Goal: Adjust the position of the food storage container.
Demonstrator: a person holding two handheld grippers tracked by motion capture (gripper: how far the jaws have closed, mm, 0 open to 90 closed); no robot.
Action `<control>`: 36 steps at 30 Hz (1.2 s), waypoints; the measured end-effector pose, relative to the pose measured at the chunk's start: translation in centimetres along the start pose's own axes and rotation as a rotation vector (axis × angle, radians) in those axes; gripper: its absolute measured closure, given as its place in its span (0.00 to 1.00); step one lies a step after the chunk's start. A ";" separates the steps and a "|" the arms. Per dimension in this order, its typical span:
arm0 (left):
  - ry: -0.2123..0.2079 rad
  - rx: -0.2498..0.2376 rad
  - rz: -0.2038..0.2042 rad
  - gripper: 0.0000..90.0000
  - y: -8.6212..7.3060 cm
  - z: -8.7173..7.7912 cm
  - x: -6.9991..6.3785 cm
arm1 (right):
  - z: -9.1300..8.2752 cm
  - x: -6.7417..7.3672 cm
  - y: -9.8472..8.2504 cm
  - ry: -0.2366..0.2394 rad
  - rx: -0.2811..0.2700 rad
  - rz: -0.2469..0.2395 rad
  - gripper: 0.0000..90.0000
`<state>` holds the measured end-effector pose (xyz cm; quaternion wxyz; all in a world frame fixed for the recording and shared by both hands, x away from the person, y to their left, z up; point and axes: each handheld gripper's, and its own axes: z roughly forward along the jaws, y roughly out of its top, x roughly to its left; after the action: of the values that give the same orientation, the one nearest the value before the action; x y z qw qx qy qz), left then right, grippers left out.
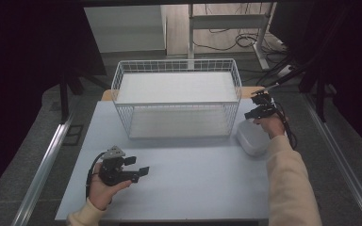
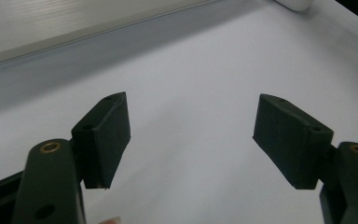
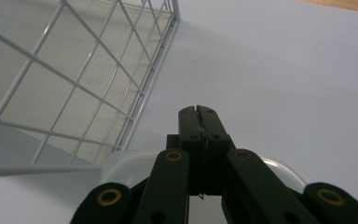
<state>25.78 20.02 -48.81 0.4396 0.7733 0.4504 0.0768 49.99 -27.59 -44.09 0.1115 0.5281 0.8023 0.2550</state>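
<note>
Right hand-held gripper (image 3: 199,112) closed, empty, over white container (image 1: 253,137) at right; left hand-held gripper (image 1: 135,165) open. Risk: closed jaws shove container off worktop (image 1: 179,183).

No text, label, brand, number or sign can be read anywhere in these views, neither on the wire basket (image 1: 176,96) nor on the white container (image 1: 253,138).
</note>
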 end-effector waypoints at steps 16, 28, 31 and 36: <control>-0.002 -0.001 0.003 0.30 0.0 -0.1 -0.2 | -1.5 0.9 -2.3 0.000 0.043 -0.016 0.99; -0.004 0.003 0.009 0.30 0.0 0.0 -0.4 | -2.7 1.5 -4.5 0.020 0.036 -0.036 0.99; -0.003 0.006 0.010 0.30 0.1 0.1 -0.4 | -2.9 1.4 -4.8 0.027 0.030 -0.033 0.99; -0.002 0.005 0.011 0.30 0.0 0.1 -0.4 | -4.8 0.9 -5.3 0.032 -0.043 -0.038 0.99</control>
<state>25.60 19.63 -48.70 0.4376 0.7769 0.4460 0.0775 43.28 -29.84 -42.80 0.1150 0.5059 0.8083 0.2785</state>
